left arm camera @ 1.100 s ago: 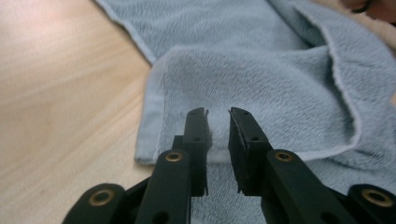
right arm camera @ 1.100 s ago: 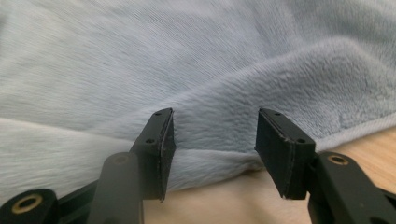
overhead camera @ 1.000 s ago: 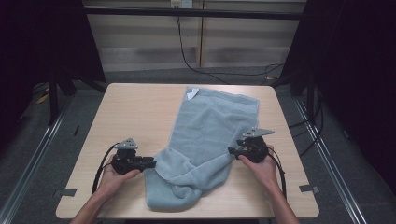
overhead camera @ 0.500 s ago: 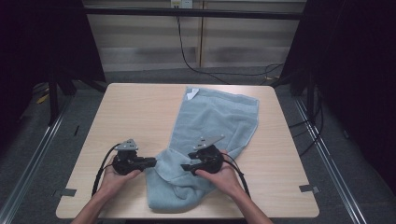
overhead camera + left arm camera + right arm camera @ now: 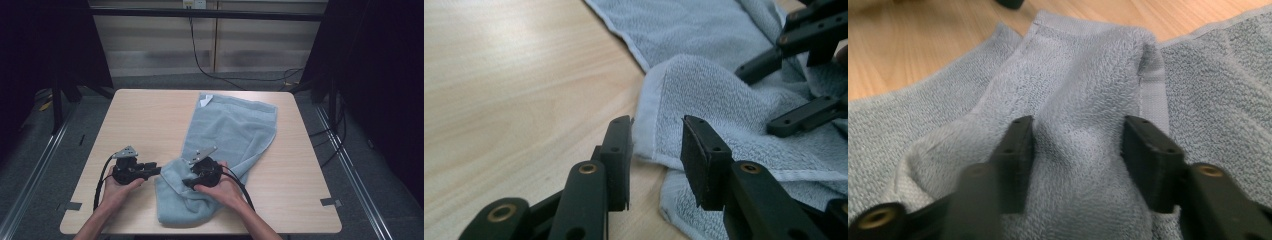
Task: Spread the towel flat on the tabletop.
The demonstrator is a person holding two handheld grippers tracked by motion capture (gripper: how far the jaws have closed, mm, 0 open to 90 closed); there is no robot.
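High view: L tongs (image 5: 155, 171) just opened, gaping at towel (image 5: 235, 125) edge; R tongs (image 5: 188, 183) closing round fold.

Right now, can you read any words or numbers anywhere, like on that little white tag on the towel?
None can be read. The white tag at the far edge of the blue towel is too small and blurred to show any print. The wooden table carries no writing.

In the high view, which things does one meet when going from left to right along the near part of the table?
Left gripper held in the person's left hand → bunched near end of the blue-grey towel → right gripper held in the right hand over the towel → bare wood of the table.
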